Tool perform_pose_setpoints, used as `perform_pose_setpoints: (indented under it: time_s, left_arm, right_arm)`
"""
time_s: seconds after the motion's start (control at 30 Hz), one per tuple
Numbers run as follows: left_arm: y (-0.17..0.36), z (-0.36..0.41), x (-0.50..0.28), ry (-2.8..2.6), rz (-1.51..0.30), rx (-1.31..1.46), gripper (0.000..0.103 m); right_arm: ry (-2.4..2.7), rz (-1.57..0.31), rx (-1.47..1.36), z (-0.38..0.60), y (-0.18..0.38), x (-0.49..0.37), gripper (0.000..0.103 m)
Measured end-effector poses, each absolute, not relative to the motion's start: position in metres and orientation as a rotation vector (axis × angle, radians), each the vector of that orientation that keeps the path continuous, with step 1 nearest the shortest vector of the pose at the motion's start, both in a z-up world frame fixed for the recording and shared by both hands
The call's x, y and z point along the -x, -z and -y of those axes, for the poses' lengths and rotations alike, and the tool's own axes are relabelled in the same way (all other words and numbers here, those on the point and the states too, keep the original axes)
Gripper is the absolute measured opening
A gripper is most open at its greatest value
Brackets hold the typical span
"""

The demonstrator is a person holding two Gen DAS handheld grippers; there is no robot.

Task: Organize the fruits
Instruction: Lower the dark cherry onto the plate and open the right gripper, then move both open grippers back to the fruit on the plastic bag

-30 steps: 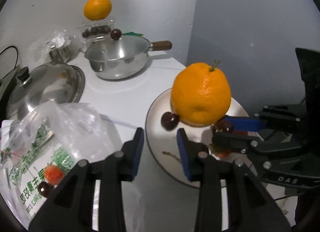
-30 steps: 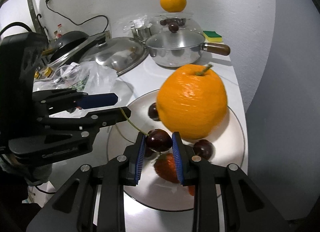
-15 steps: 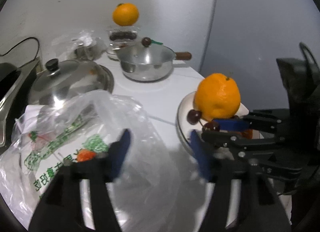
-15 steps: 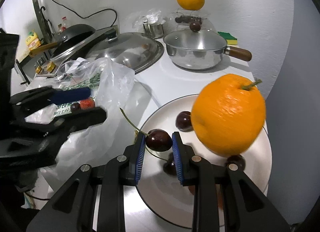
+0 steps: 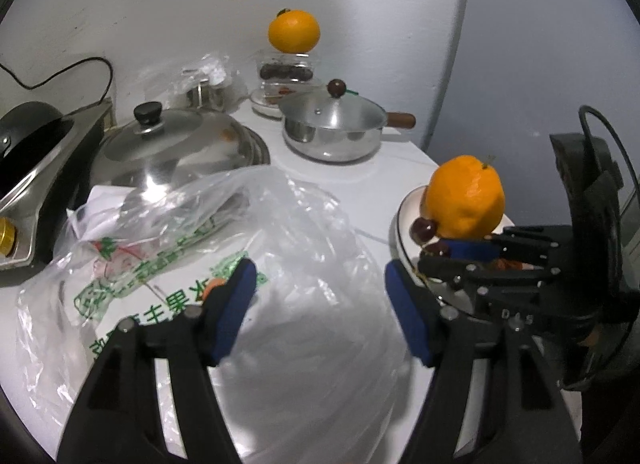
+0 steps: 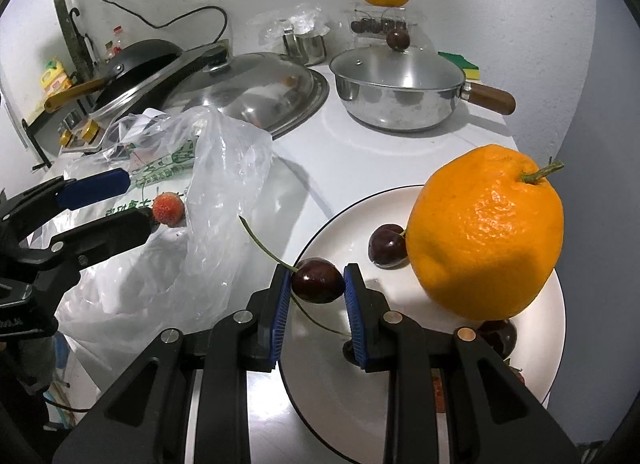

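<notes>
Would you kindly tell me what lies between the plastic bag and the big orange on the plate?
In the right wrist view, the right gripper holding a cherry over the plate's rim.

I see a dark red, glossy cherry with a long green stem [image 6: 317,281] pinched off the surface between blue pads, over the near rim of a round white ceramic plate [image 6: 554,348]. On the plate sits a large dimpled orange with a short stem [image 6: 484,234], upright, with a second dark cherry [image 6: 385,245] touching its left side. A small red strawberry [image 6: 169,209] lies against the clear plastic bag with green print [image 6: 224,168].
</notes>
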State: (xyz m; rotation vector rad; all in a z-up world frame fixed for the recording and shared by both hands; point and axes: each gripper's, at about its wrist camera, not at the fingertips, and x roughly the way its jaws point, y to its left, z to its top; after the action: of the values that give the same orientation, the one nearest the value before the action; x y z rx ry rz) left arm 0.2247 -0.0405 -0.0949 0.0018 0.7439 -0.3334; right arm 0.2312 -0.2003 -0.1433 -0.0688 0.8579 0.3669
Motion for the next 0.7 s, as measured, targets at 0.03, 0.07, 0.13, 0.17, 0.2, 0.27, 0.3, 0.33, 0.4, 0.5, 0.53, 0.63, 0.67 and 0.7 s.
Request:
perform_pose_setpoints:
  time_s: [0.03, 0.07, 0.13, 0.17, 0.2, 0.27, 0.3, 0.33, 0.4, 0.5, 0.53, 0.63, 0.67, 0.7]
  left_arm:
    - [0.095, 0.039, -0.224, 0.33, -0.743, -0.002, 0.068]
    - [0.095, 0.039, -0.223, 0.329, -0.743, -0.002, 0.068]
    - [0.094, 0.037, -0.221, 0.324, -0.741, 0.0, 0.068]
    - [0.094, 0.036, -0.22, 0.323, -0.74, 0.0, 0.068]
    - [0.093, 0.035, -0.219, 0.321, -0.738, 0.0, 0.068]
    - [0.092, 0.034, -0.217, 0.319, -0.735, 0.001, 0.068]
    - [0.091, 0.034, -0.216, 0.318, -0.734, 0.001, 0.068]
    - [0.09, 0.034, -0.214, 0.317, -0.733, 0.0, 0.068]
    - [0.089, 0.033, -0.212, 0.313, -0.733, 0.0, 0.068]
    - [0.087, 0.031, -0.207, 0.309, -0.728, 0.003, 0.068]
    - [0.086, 0.03, -0.205, 0.308, -0.726, 0.004, 0.068]
    - [0.083, 0.028, -0.2, 0.301, -0.72, 0.004, 0.068]
    - [0.082, 0.027, -0.198, 0.299, -0.719, 0.004, 0.068]
    - [0.082, 0.026, -0.196, 0.296, -0.716, 0.006, 0.068]
  right_arm:
    - [-0.364, -0.858, 0.068, 0.2, 0.143, -0.231, 0.029]
    - [-0.362, -0.858, 0.065, 0.2, 0.142, -0.231, 0.029]
    - [-0.356, -0.856, 0.065, 0.199, 0.141, -0.23, 0.031]
    - [-0.353, -0.854, 0.064, 0.199, 0.14, -0.229, 0.036]
    - [-0.352, -0.853, 0.061, 0.199, 0.14, -0.229, 0.041]
    - [-0.346, -0.848, 0.059, 0.199, 0.137, -0.227, 0.042]
    - [-0.345, -0.846, 0.059, 0.199, 0.136, -0.225, 0.042]
    - [-0.345, -0.844, 0.06, 0.199, 0.135, -0.224, 0.042]
    - [-0.347, -0.839, 0.06, 0.199, 0.133, -0.221, 0.042]
    - [-0.349, -0.83, 0.062, 0.198, 0.129, -0.216, 0.042]
    - [-0.349, -0.826, 0.063, 0.198, 0.128, -0.214, 0.042]
    - [-0.353, -0.816, 0.065, 0.195, 0.124, -0.209, 0.042]
    - [-0.355, -0.813, 0.065, 0.194, 0.122, -0.207, 0.042]
    - [-0.357, -0.809, 0.066, 0.193, 0.121, -0.205, 0.042]
